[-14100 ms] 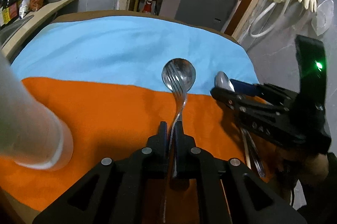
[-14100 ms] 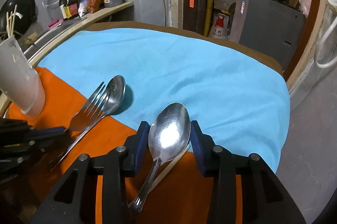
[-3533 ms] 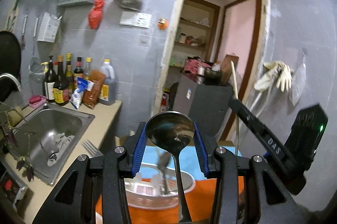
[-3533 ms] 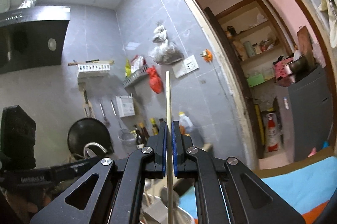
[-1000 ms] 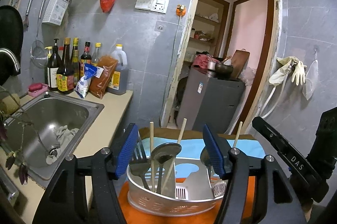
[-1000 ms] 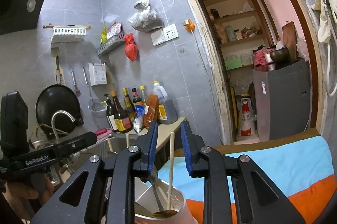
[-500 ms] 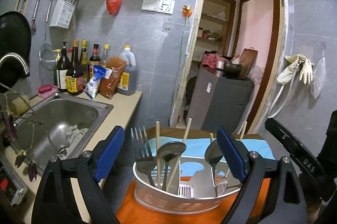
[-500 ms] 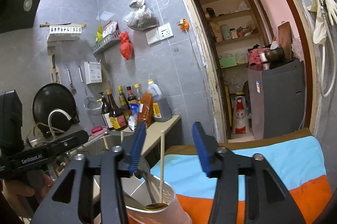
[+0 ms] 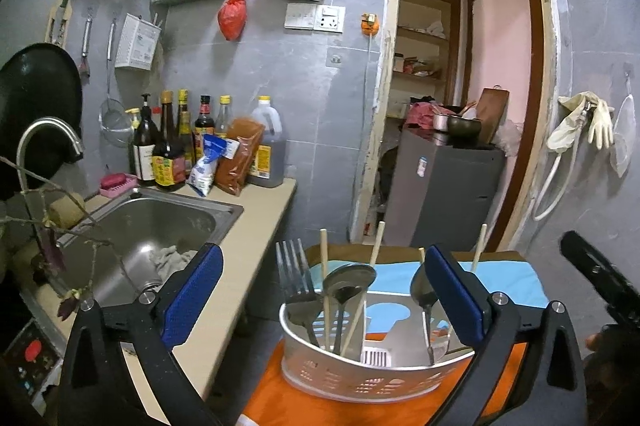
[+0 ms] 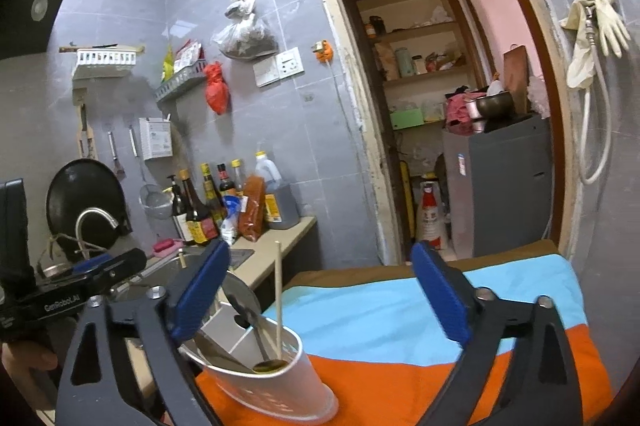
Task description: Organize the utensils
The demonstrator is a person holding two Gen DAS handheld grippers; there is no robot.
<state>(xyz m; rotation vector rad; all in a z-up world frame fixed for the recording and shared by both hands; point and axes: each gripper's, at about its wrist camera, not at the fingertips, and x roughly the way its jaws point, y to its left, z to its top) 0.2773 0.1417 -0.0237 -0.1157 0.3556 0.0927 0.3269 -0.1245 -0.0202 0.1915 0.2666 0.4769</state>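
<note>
**Operator:** Both grippers stand with jaws spread wide and nothing between them. From my left gripper (image 9: 326,300) I see the utensil holder (image 9: 360,372) on the orange cloth (image 9: 280,402), directly ahead and below. My right gripper (image 10: 320,294) looks at the same holder (image 10: 276,382) from its side.

**Trainee:** Where are the utensils?

**Operator:** All the ones I can see stand upright in the holder. Left compartment: fork (image 9: 294,280), spoon (image 9: 349,282) and two chopsticks (image 9: 324,274). Right compartment: a second spoon (image 9: 420,288) with more chopsticks, partly hidden behind my left gripper's right finger. I see nothing loose on the blue cloth (image 10: 360,310), though the table near me is out of view.

**Trainee:** So what is the step in hand?

**Operator:** My judgement: the sorting is at or near its end, and the step is a clean withdrawal. To do it well, I would keep both sets of jaws open and lift straight back, clear of the tall chopstick ends.

**Trainee:** Main risk?

**Operator:** Snagging a chopstick (image 10: 277,298) and tipping the holder; it looks light, and it stands near the table edge beside the sink (image 9: 160,222).
</note>
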